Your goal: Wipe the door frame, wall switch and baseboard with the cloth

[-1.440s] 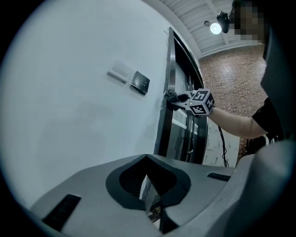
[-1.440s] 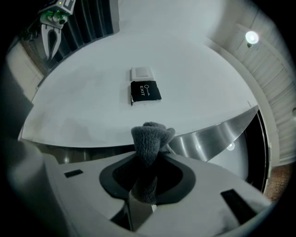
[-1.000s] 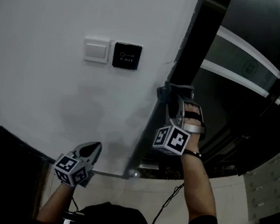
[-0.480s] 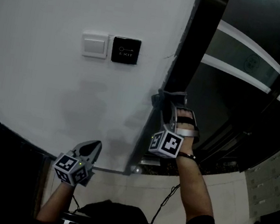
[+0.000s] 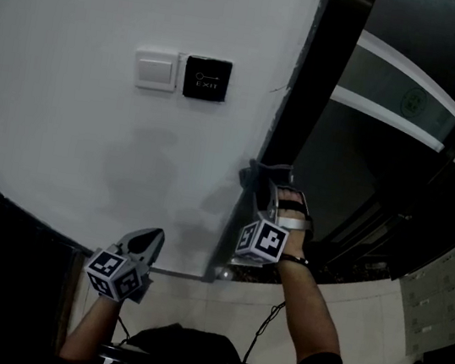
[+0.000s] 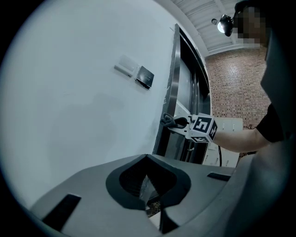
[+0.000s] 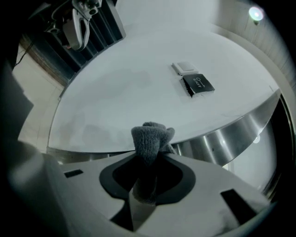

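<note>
Now the right claw (image 5: 261,176), squeezing the gray cloth (image 7: 149,137), has slid down the door frame (image 5: 320,72), so more is wiped. The left claw (image 5: 149,242) is shut, empty.

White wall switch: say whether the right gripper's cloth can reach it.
Probably yes. The right gripper, shut on the grey fleecy cloth, sits at the dark metal door frame; only bare white wall separates it from the white rectangular wall switch.

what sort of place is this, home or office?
Probably an office or commercial building doorway, not a home: a black EXIT button beside the wall switch, a metal door frame, and a glass door with frosted stripes.
</note>
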Motion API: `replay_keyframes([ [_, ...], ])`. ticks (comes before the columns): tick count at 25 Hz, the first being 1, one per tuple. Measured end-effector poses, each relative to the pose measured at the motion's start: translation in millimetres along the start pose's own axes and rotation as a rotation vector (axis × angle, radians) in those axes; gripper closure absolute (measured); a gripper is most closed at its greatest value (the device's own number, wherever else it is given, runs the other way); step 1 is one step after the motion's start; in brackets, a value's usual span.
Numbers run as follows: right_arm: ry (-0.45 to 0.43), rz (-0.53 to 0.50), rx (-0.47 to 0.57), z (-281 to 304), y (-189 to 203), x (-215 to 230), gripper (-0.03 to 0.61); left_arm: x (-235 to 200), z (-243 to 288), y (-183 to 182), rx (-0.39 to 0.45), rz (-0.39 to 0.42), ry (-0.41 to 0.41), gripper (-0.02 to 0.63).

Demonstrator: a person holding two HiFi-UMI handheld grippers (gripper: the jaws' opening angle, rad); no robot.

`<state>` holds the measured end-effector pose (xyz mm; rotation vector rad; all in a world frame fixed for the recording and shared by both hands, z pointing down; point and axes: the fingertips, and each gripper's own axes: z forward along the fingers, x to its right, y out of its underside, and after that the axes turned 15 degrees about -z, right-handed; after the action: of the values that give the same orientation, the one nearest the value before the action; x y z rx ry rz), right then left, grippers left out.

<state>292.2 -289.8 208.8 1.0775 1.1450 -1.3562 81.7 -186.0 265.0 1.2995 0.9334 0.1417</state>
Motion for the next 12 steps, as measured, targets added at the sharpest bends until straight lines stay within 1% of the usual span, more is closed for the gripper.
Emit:
replay_keyframes([
  [3,-0.024,0.009,0.003,1.8,-0.5,-11.8,0.485,0.9,0.5,0.0,0.003,-0.011,0.002,0.624],
  [10,-0.08,0.011,0.007,5.7,-0.6,-43.3,0.485,-1.6,-0.6,2.2,-0.008,-0.006,-0.013,0.624],
  [12,-0.094,0.026,0.007,6.5,-1.3,-50.8,0.485,-1.7,0.6,2.4,-0.011,0.002,-0.013,0.624],
])
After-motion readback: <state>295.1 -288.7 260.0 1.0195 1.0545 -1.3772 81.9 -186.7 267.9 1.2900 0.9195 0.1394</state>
